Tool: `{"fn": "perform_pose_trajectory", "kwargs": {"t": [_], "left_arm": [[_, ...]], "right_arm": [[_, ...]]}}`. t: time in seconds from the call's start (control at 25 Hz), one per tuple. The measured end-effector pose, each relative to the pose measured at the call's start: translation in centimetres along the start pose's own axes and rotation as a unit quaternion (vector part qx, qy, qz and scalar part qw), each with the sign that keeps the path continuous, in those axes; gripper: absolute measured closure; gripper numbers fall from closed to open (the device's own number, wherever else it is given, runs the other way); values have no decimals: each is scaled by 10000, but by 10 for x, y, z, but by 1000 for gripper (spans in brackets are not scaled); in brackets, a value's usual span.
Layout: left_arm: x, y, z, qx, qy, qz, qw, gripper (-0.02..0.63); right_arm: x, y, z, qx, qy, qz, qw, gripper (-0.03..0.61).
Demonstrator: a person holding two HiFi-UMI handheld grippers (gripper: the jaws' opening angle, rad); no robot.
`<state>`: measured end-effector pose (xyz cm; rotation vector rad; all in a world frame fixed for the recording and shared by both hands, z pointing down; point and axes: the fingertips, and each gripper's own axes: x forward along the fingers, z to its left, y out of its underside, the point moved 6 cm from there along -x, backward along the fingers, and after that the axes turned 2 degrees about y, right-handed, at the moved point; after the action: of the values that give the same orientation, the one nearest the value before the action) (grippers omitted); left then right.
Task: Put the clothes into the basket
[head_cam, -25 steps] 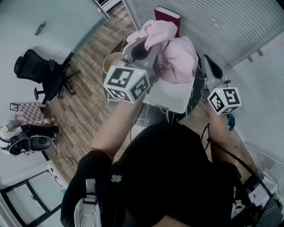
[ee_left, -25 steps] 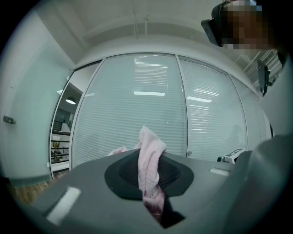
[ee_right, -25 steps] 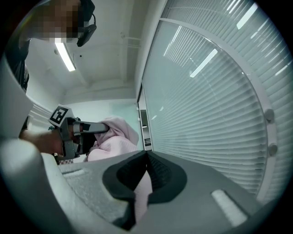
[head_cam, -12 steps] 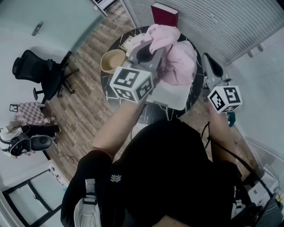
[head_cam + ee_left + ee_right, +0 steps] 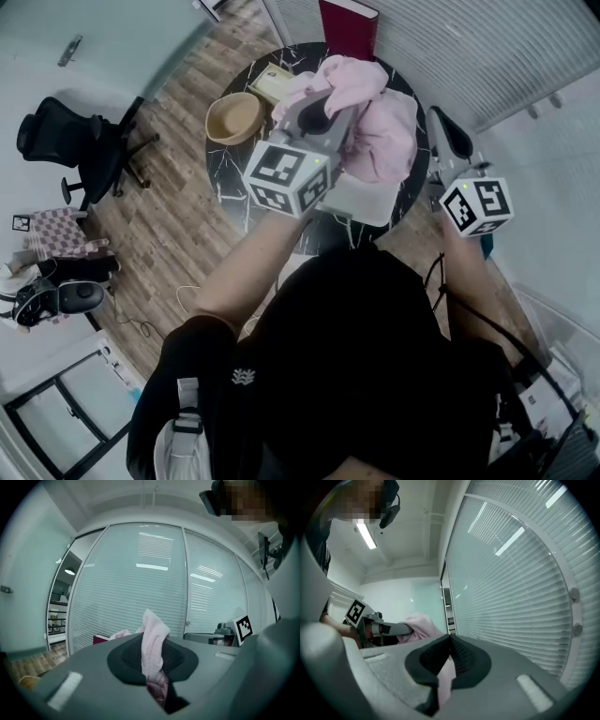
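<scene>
Lowered, left gripper (image 5: 152,665) clamps the pink garment (image 5: 384,136); right gripper (image 5: 447,665) pinches it too (basket (image 5: 361,202) mostly covered).

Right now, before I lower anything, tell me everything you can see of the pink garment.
The garment is pale pink, soft-looking cloth, bunched and crumpled rather than folded. It is held up between both grippers, above a white container; whether it touches that I cannot tell. The left gripper is shut on one fold, which sticks up past its jaws. The right gripper is shut on another edge, with cloth trailing down. No print or fastenings show.
</scene>
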<state>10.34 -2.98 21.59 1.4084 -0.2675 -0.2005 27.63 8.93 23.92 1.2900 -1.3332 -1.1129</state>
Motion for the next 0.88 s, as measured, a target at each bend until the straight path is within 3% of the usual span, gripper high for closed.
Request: {"fn": "perform_pose_trajectory", "kwargs": {"t": [0.44, 0.88], "left_arm": [[4, 38, 14, -20, -97, 342, 9994, 568], [22, 78, 16, -145, 54, 666, 9977, 568]], "right_arm": [[11, 15, 4, 22, -54, 215, 9998, 578], [21, 33, -6, 119, 31, 409, 9991, 578]]}}
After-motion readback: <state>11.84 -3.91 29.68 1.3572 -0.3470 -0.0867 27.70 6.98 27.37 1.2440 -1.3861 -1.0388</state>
